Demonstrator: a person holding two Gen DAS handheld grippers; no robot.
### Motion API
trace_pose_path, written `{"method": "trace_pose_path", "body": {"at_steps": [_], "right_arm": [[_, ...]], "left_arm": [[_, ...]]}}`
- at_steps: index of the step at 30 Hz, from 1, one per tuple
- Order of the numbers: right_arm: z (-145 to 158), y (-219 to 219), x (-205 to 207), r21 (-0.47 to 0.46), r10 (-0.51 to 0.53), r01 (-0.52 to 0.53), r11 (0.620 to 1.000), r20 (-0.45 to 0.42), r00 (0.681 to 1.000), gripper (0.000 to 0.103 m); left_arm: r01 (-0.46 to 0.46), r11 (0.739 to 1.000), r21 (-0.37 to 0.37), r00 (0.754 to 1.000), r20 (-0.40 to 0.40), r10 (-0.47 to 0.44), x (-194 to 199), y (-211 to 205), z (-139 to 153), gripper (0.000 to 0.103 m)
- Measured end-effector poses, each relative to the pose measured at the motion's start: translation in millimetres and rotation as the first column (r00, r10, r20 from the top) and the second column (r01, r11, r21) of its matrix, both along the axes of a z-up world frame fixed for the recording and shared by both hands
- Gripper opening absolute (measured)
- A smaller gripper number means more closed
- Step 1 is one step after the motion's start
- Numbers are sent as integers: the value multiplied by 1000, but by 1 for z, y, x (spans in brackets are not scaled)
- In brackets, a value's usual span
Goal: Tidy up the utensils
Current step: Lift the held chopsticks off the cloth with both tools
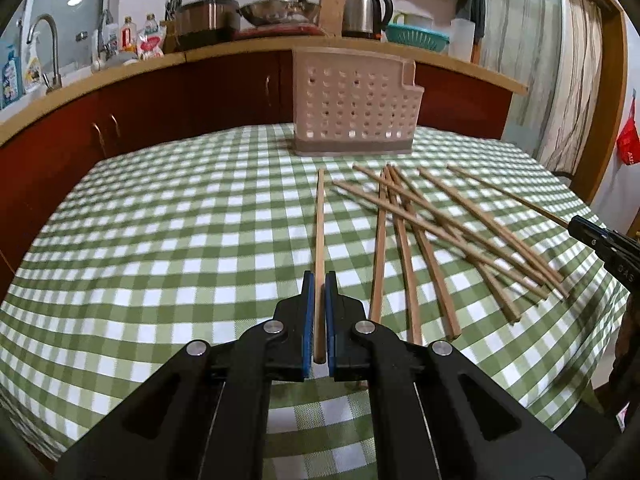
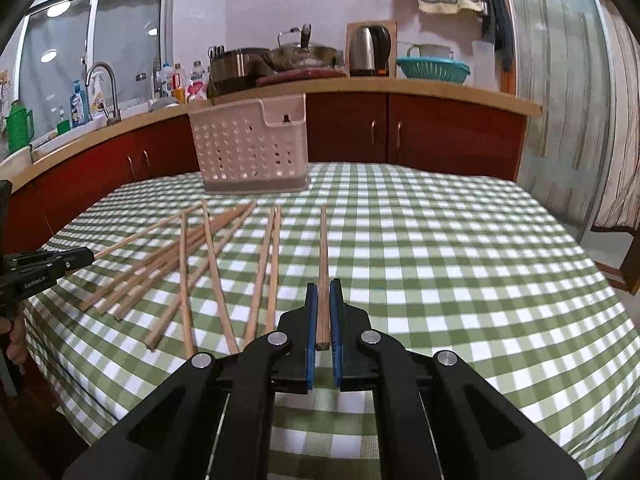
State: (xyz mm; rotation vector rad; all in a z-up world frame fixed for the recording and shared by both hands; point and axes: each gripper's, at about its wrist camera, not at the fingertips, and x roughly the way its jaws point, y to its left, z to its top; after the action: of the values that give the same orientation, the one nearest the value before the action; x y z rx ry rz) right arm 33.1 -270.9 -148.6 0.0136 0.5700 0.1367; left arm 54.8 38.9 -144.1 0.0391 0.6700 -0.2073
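Note:
My left gripper (image 1: 319, 278) is shut on a wooden chopstick (image 1: 320, 216) that points toward a beige perforated utensil holder (image 1: 354, 106) at the table's far side. My right gripper (image 2: 324, 286) is shut on another chopstick (image 2: 323, 248), also pointing toward the holder (image 2: 250, 148). Several loose chopsticks (image 1: 436, 232) lie fanned on the green checked tablecloth (image 1: 180, 220) between the two grippers; they also show in the right wrist view (image 2: 192, 264). Each gripper shows at the edge of the other's view: the right one (image 1: 600, 240), the left one (image 2: 44, 266).
A kitchen counter (image 2: 400, 86) with red cabinets runs behind the table, carrying a kettle (image 2: 370, 50), pots, a teal basket (image 2: 434, 70), bottles and a sink tap (image 2: 102, 88). The table's edge drops off at the right (image 2: 600, 272).

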Motion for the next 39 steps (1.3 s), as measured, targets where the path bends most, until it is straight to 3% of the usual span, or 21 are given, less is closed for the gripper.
{"method": "trace_pose_path", "body": {"at_steps": [14,21,39], "right_arm": [[51,7,-18,15,6,-8,1000,136,991,7],[69,15,-21,16,20,-23,1000,171,985,7],[73,17,-23,16,23,-27,1000,175,984,7]], "left_arm": [[-35,999,-37,986,164,40,-24,7,53,6],[-30,998,-56,978,203,41,-30,9,75,6],[-19,999,-41,999,30,20,-21,9,47,6]]}}
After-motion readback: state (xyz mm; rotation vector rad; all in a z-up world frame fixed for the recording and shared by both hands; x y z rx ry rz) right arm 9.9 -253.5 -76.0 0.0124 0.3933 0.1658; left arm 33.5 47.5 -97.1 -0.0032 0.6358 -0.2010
